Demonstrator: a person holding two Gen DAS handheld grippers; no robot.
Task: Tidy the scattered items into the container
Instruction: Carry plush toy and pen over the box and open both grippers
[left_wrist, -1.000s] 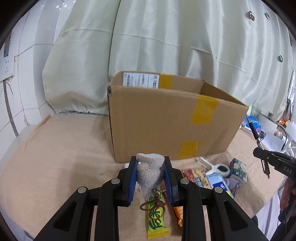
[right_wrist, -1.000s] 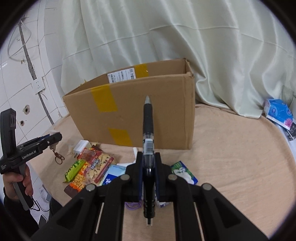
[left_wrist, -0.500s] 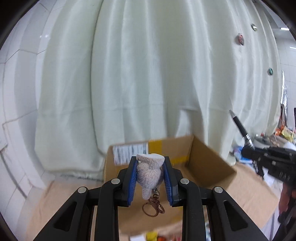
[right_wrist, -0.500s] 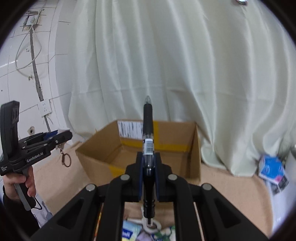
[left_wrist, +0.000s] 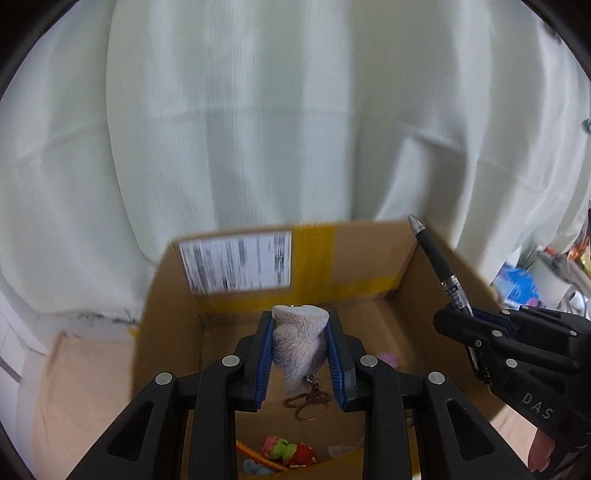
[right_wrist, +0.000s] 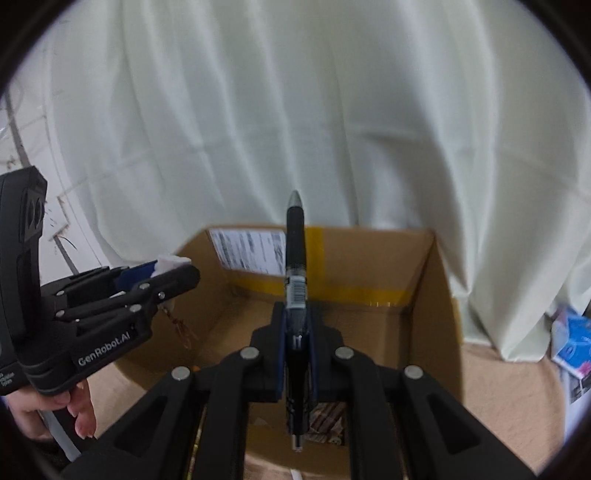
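Plush toy (left_wrist: 299, 341) pinched mid-body by left gripper (left_wrist: 300, 360) over box (left_wrist: 170, 325); soft, light, squashes under pads, keyring dangles at 6 o'clock. Pen (right_wrist: 295, 280) clamped at barrel in right gripper (right_wrist: 296, 343) (stiff, slick), tip toward 12 o'clock, above box.

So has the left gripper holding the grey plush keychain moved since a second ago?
Yes. The left gripper has risen and advanced from before the brown cardboard box to above its opening.

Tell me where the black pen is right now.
The black pen is clamped upright in the right gripper, above the open cardboard box; in the left wrist view it is at right, beside the plush keychain that the left gripper holds.
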